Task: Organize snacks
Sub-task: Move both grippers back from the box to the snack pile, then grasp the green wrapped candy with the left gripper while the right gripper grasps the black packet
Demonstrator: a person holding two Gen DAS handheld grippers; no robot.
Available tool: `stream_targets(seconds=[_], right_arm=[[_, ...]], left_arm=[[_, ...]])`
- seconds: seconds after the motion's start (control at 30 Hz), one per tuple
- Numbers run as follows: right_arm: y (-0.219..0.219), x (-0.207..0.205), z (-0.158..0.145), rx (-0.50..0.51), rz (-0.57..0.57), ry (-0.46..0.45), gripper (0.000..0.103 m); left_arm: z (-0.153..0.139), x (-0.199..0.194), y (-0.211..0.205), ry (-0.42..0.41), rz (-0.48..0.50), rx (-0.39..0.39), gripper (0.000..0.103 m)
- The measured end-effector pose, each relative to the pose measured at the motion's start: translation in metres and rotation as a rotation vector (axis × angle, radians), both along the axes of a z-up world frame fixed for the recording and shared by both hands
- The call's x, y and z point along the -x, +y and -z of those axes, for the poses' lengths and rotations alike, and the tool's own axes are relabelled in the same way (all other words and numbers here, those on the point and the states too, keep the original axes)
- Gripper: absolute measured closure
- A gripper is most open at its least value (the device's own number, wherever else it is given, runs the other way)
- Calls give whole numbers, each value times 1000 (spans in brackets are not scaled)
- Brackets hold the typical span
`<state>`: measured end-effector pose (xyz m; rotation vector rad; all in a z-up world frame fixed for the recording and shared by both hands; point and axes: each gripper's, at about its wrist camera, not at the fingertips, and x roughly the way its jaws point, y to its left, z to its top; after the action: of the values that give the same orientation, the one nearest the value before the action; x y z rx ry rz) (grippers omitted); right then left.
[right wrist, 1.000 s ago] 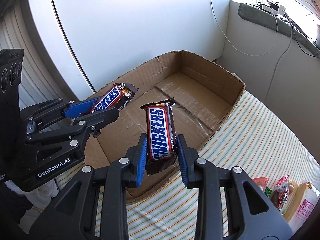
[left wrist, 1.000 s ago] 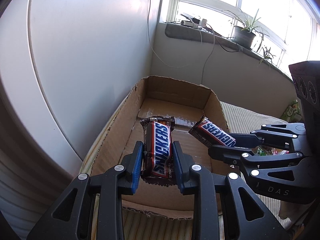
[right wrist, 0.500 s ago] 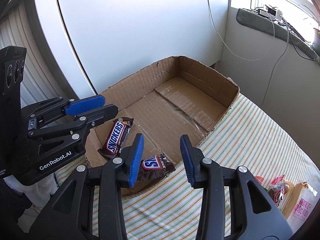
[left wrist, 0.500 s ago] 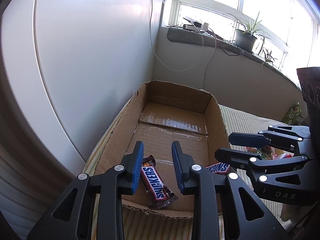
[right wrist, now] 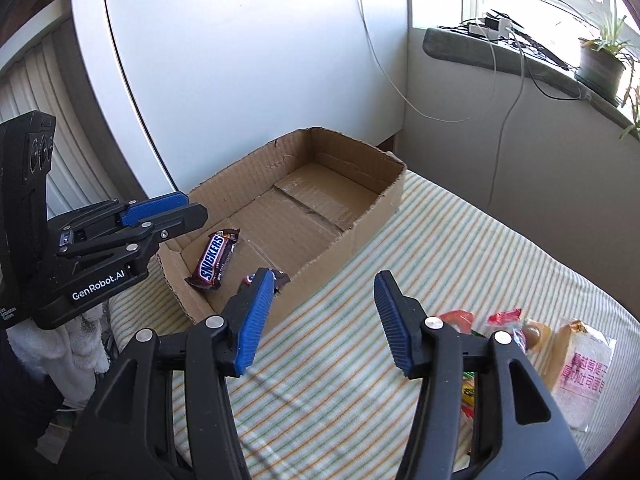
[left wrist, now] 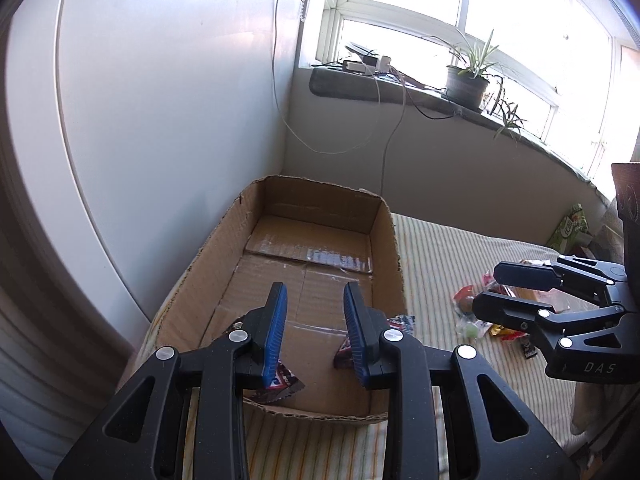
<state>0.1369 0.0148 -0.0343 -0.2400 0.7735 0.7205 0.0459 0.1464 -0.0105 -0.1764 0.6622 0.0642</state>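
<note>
Both hand-held grippers, left (left wrist: 314, 330) and right (right wrist: 324, 320), now gape empty, pulled back from the dropped Snickers bars (right wrist: 212, 258) in the box (right wrist: 360, 228).

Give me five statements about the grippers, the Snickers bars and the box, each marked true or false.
1. Both Snickers bars lie inside the cardboard box. True; the second is partly hidden behind a finger.
2. The left gripper grips a bar. False; it is open and holds nothing.
3. The right gripper is open over the striped cloth. True.
4. The far end of the box is full of snacks. False; bare cardboard shows there.
5. Loose snack packets lie on the cloth outside the box. True.
</note>
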Motion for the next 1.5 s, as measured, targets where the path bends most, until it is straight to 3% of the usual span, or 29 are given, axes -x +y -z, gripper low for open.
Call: stream_targets(seconds=[0.3,0.67,1.03,1.4,1.5], right_arm=[[-84,10,3,-3,156,-7,45],[-159,13,35,47,288,51,45],[-172,11,72,58,299,126,45],[-157,-5,89,84,286,146,45],[-152,-9,93,96,289,151,52]], left_arm=[[0,-1,-46,0,107,22,75],[22,-19,-96,64,223,59,75],[52,-39,-124,148,293,91,75],[71,-64,-136,195,311,82,75],[76,-69,-140,202,311,66,75]])
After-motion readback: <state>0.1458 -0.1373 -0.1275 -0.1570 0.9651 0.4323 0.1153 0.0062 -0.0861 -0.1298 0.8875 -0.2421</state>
